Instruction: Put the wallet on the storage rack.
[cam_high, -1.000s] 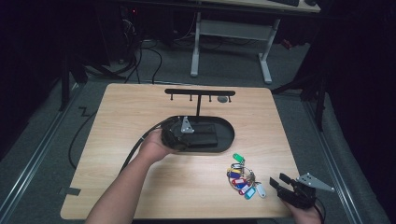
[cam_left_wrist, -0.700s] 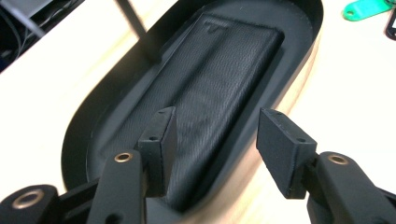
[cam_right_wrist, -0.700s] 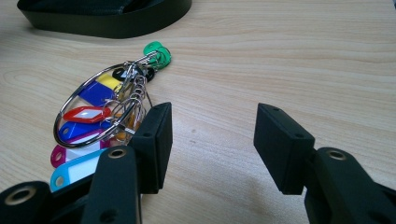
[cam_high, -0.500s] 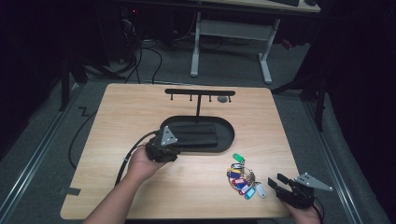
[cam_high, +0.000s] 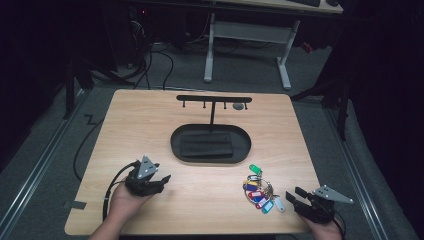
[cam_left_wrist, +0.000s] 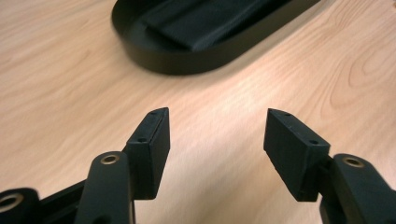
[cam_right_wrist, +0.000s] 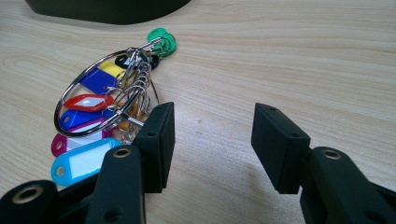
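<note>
Left gripper (cam_high: 161, 178): in my left hand, lower left of the high view, over bare desk; my jaws are spread wide with nothing between them and have just been opening further. In the left gripper view (cam_left_wrist: 215, 128) the gap between them frames plain wood.

Right gripper (cam_high: 295, 196): in my right hand, lower right corner of the high view; my jaws are spread apart and grip nothing. In the right gripper view (cam_right_wrist: 212, 121) they rise from the bottom edge over bare wood.

Key ring with tags (cam_high: 260, 190): lies flat on the desk, lower right of centre in the high view, just beside my right jaws. In the right gripper view (cam_right_wrist: 100, 107) it sits at left, partly behind one jaw; its tags are green, yellow, blue, red, pink and light blue.

Black oval tray (cam_high: 175, 142): centre of the high view, holding a dark folded item (cam_high: 206, 145); well apart from both grippers.

Hook stand (cam_high: 214, 98): a black post with a crossbar, upper centre of the high view, rising at the tray's far edge.

Desk (cam_high: 150, 115): light wood.
</note>
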